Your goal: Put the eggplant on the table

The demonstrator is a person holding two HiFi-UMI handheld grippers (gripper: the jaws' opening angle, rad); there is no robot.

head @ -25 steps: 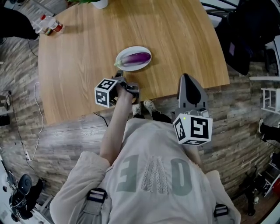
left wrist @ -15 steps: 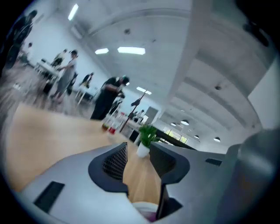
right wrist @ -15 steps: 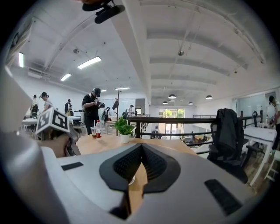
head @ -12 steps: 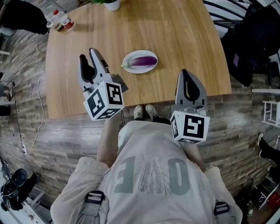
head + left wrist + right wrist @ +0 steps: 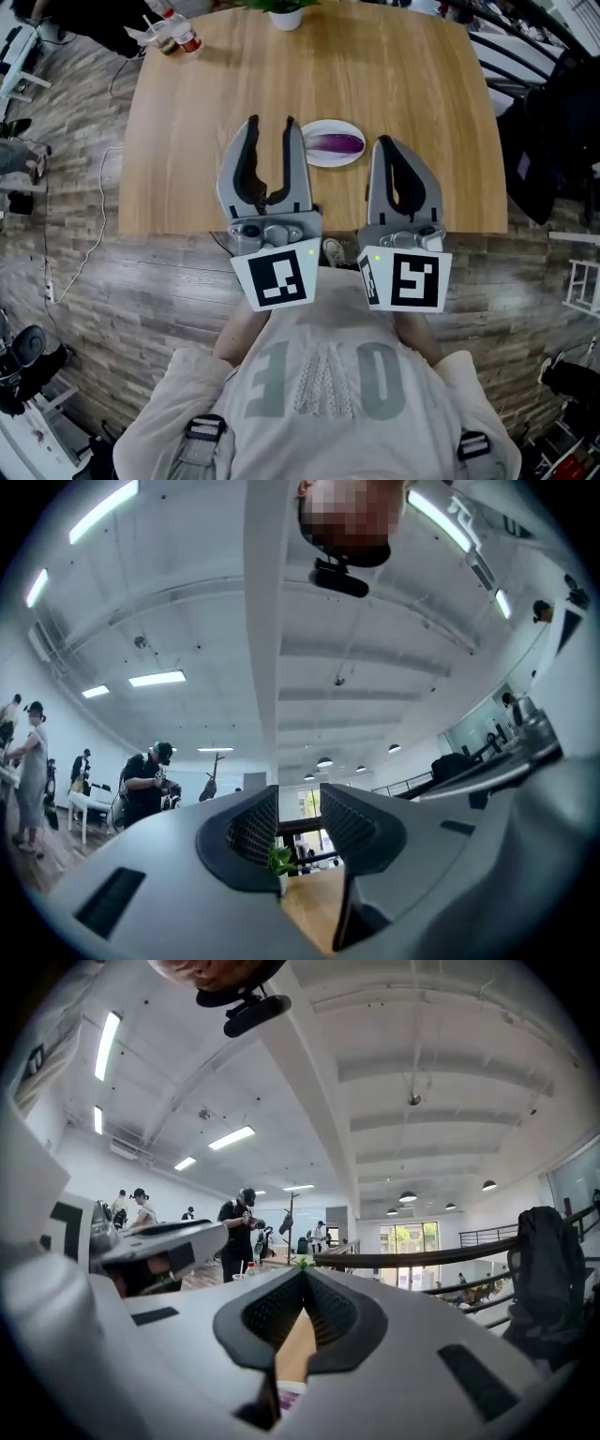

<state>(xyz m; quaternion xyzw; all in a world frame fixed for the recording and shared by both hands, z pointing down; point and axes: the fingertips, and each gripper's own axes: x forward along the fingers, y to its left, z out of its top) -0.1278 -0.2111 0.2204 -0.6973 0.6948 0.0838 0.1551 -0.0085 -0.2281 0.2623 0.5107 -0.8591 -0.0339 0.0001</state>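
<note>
Well, main worry: the eggplant [image 5: 337, 144] looks smooth and rounded, so I'd guess it squirts out of the jaws if it's pinched near the tapered end instead of mid-body.
Second worry: it lies on a small white plate [image 5: 312, 157]. A jaw hooking the rim could flip or shove the plate along the table [image 5: 394, 66] rather than lift the veg.
Third worry: squeeze too hard and the skin probably dents; too soft and it drops on the way off the plate.
Where the eggplant is: on that plate, mid-table, just past the gripper tips and between them in the head view. Not on the bare wood yet.
Left gripper [image 5: 271, 127]: jaws wide apart with nothing between them, only the far potted plant [image 5: 280, 860] showing through the gap.
Right gripper [image 5: 386, 145]: jaws closed tip to tip, holding nothing, so it'd have to open before it's any use.
Pose: both held side by side over the near table edge, pointing forward toward the plate. They're tipped up enough that their cameras mostly catch ceiling.
Contact: neither one touches the plate or the eggplant.
</note>
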